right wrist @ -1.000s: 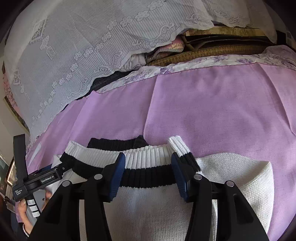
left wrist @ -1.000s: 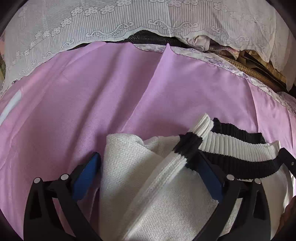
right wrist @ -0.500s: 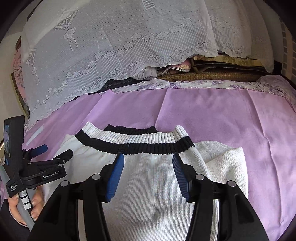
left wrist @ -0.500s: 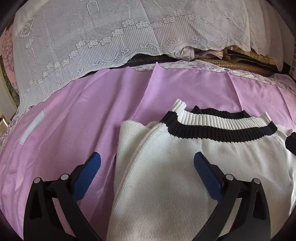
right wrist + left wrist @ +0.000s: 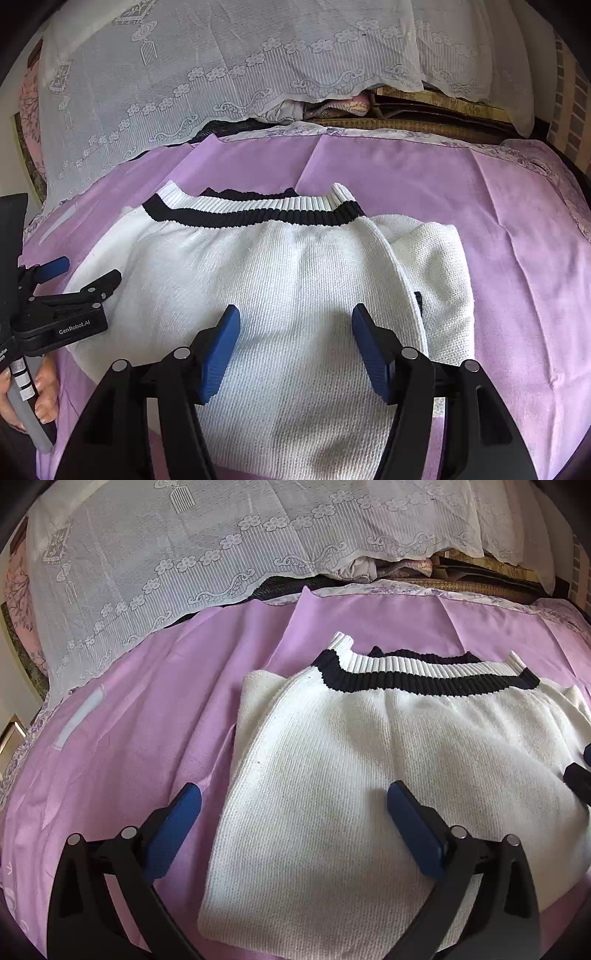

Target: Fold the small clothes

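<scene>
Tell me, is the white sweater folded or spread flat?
Partly folded: the white sweater lies on the purple sheet with one side doubled underneath.

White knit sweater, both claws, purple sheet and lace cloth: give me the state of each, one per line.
White knit sweater with black-and-white ribbed band: lying flat, folded, ungripped.
Left claw: open, holding nothing.
Right claw: open, holding nothing.
Purple bed sheet: spread out, creased.
White lace cloth: draped behind the sheet.

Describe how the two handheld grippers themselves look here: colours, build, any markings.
Both the left gripper and right gripper have black angular plastic linkages with silver pivot pins and ribbed blue pads. The left's body reads "GenRobot.AI" in white, above a grey handle.
</scene>
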`<state>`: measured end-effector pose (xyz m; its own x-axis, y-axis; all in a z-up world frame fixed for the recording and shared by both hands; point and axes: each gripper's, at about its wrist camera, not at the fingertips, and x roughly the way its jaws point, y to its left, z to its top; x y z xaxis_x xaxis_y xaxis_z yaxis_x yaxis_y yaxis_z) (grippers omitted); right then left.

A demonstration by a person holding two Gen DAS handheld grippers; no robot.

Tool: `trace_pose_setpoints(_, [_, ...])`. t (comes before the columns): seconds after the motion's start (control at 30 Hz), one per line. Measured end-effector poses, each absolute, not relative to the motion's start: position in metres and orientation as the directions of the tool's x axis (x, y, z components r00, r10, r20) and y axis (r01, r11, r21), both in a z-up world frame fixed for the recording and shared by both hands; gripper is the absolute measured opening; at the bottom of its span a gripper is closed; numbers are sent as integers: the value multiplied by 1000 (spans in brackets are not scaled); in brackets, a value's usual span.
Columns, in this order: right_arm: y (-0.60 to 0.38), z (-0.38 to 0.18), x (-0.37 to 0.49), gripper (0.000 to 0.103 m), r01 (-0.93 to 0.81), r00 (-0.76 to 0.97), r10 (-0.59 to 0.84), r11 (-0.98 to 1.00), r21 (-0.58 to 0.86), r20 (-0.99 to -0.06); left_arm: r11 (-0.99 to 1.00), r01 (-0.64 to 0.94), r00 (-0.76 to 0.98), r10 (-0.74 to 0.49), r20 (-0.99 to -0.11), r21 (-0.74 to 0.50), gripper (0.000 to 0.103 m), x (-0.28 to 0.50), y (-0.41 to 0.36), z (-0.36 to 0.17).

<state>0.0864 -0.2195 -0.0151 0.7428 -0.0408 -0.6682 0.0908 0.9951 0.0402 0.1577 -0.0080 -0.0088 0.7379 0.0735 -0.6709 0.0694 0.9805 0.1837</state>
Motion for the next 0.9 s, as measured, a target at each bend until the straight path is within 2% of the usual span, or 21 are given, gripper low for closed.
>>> trace_pose_setpoints(0.27, [-221,-12,58,65,98,757,-49,994,39,-652,988,36,754,71,-652,149,98,127,4,-4])
trace_pose_setpoints(0.43, [-227,4,29,65,107,814,-33,990,93,-580,987,41,790,62,-610,153,98,98,0,7])
trace_pose_setpoints(0.6, [-218,11,16,64,78,837,-23,994,77,-547,988,60,819,33,-573,143,98,74,-7,17])
trace_pose_setpoints(0.77, [-209,5,22,64,54,818,-21,998,40,-575,979,90,823,30,-567,183,98,69,-21,13])
trace_pose_setpoints(0.9, [-213,-8,36,66,61,769,-9,996,59,-639,972,114,788,37,-614,205,98,78,-28,0])
